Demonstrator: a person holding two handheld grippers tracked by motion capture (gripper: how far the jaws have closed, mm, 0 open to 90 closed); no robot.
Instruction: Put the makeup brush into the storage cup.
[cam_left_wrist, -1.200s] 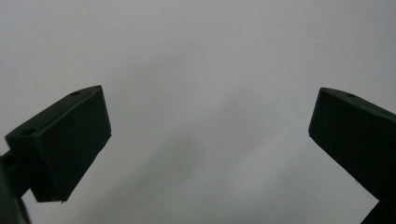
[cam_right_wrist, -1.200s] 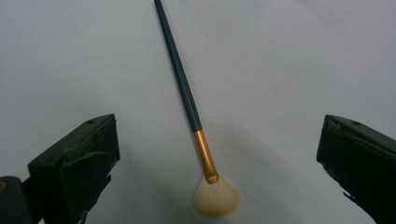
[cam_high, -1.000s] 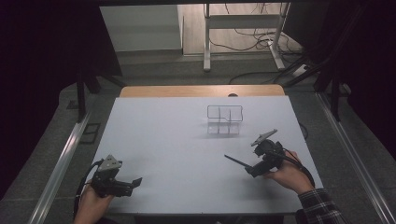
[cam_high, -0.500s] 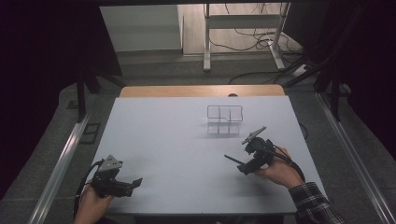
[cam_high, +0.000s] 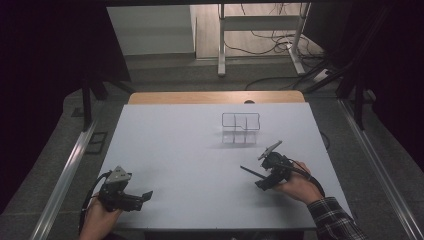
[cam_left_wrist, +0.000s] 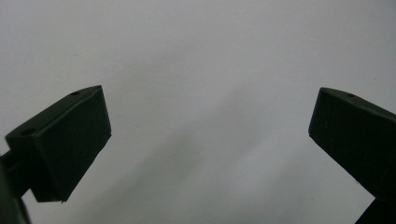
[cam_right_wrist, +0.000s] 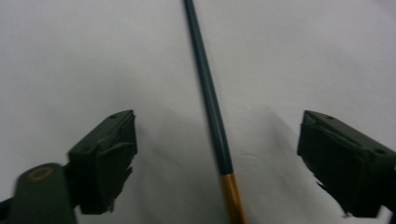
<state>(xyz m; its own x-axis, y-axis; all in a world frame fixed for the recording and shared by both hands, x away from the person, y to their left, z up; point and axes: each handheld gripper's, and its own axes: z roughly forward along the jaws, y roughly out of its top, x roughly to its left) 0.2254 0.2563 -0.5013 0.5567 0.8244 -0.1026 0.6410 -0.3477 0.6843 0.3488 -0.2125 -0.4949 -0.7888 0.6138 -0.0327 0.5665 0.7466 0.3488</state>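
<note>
A clear, wire-edged compartment box (cam_high: 240, 129) stands on the white tabletop (cam_high: 170, 150), right of centre, nearer the far edge.

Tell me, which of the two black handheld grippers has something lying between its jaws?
The right gripper: a thin dark-green stick with an orange end lies on the white table between its closing jaws, untouched. The left gripper has bare table there.

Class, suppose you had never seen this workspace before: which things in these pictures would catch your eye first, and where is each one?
First, the thin dark teal stick with an orange end, lying on the white table between the right gripper's open jaws, which have just been closing and do not yet touch it. Next, the small clear plastic organiser box with compartments, standing farther back, right of centre. The left gripper rests open at the near left corner.
</note>
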